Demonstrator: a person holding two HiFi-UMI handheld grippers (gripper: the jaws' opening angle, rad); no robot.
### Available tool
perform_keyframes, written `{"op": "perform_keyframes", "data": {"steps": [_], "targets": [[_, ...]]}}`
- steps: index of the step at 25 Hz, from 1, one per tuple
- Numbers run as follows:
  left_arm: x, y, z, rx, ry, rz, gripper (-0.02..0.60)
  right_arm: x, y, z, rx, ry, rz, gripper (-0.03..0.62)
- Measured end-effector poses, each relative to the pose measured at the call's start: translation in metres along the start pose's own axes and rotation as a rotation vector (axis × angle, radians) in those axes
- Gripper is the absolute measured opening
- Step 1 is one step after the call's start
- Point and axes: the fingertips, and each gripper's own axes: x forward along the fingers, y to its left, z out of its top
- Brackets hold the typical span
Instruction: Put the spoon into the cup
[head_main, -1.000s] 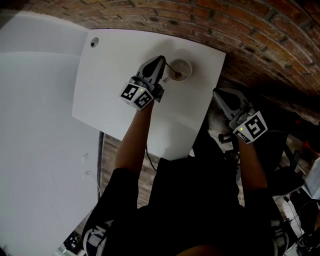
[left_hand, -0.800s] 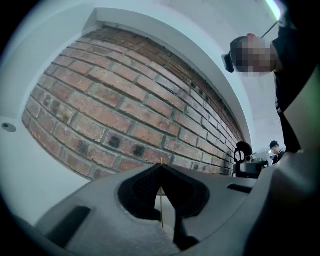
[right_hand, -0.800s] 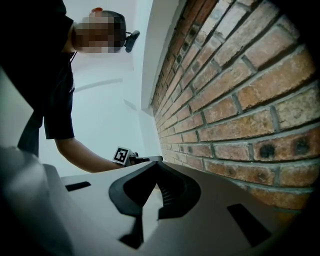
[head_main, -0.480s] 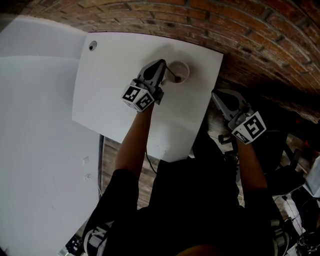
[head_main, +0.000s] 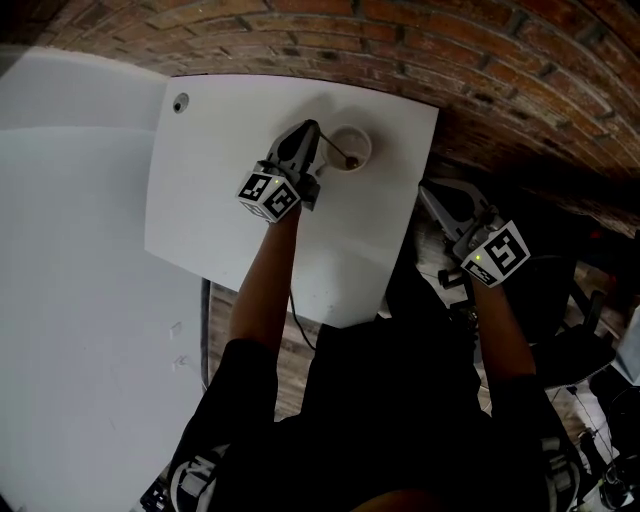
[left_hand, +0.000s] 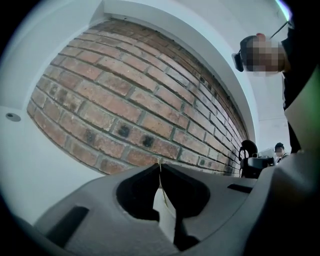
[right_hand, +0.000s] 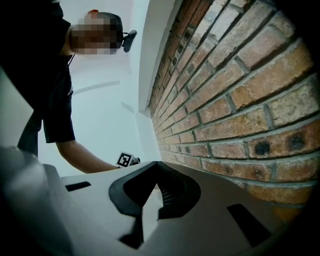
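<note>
The left hand-held gripper was clamped on the spoon by its thin handle, the far end dipping into the cup just beyond its tips — likely ready for release. The right hand-held gripper hung closed and empty, off the desk — apparently not needed.

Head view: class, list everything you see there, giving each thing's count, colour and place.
table: one, white, centre of view
cup: one, white, near the table's far edge
spoon: one, thin, dark, lower end in the cup
grommet: one, grey, table's far left corner
brick wall: one, red-brown, beyond the table
left claw: one, grey, shut on the spoon's handle, beside the cup
right claw: one, grey, shut, empty, off the table's right edge
</note>
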Motion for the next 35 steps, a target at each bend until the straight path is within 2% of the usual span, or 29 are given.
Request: {"op": "perform_keyframes", "data": {"steps": [11, 14, 18, 26, 31, 35], "targets": [[-0.007, 0.002, -0.007, 0.033, 0.019, 0.043, 0.026, -0.013, 0.001, 0.012, 0.001, -0.028, -0.018, 0.006], [-0.019, 0.003, -0.003, 0.031, 0.0, 0.064, 0.075, -0.016, 0.005, 0.015, -0.001, -0.037, -0.017, 0.006], [-0.04, -0.006, 0.012, 0.037, -0.044, 0.075, 0.077, -0.024, 0.011, 0.019, -0.001, -0.052, -0.018, 0.006], [-0.091, -0.075, 0.083, 0.155, -0.157, 0.018, 0.071, -0.047, 0.054, 0.05, -0.044, -0.113, 0.017, 0.006], [-0.129, -0.132, 0.117, 0.2, -0.212, -0.063, 0.034, -0.059, 0.093, 0.077, -0.109, -0.138, 0.053, 0.006], [-0.169, -0.173, 0.134, 0.222, -0.257, -0.148, 0.02, -0.069, 0.129, 0.102, -0.193, -0.163, 0.048, 0.006]]}}
